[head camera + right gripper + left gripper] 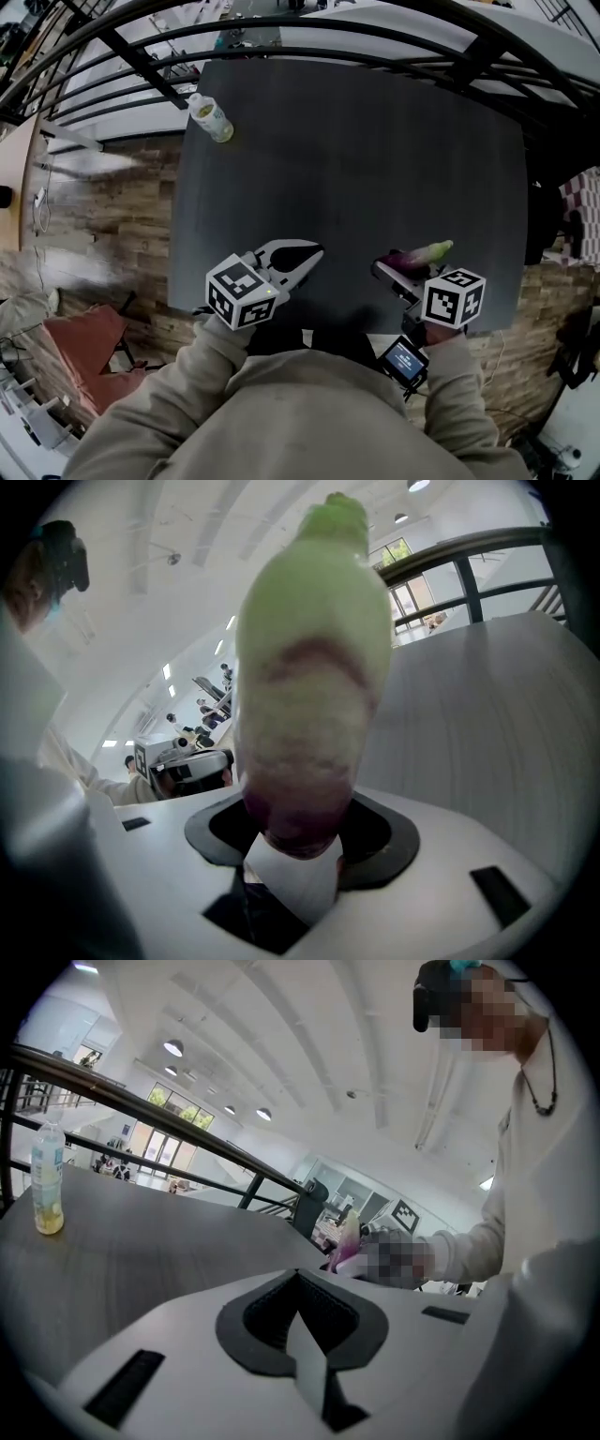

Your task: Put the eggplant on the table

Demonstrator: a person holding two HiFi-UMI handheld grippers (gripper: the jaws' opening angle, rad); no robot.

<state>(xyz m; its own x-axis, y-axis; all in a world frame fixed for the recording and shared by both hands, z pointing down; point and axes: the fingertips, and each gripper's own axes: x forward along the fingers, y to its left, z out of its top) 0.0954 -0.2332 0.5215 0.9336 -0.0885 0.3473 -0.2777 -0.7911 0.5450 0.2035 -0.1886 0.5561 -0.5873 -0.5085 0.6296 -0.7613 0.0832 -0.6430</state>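
Dark grey surface (375,169) fills the middle of the head view, ringed by a black railing (281,37), with wood floor showing past its left edge. A small bottle (210,118) stands near the far left corner and nothing else rests on top.

Over the near edge, towards the right corner, the right gripper (398,272) has its jaws clamped on the purple end of the eggplant (424,253). The pale green end sticks out beyond them. In the right gripper view the eggplant (309,696) rises straight out from between the jaws and tips upward, so it looks held in the air, not lying down.

The left gripper (305,258) hangs over the near edge a little left of the middle. Its jaws seem to be together with nothing between them, though the angle is poor.

The eggplant is picked up and already above the surface, so that part looks done. Lowering it until it rests flat, opening the jaws and backing away are left to do
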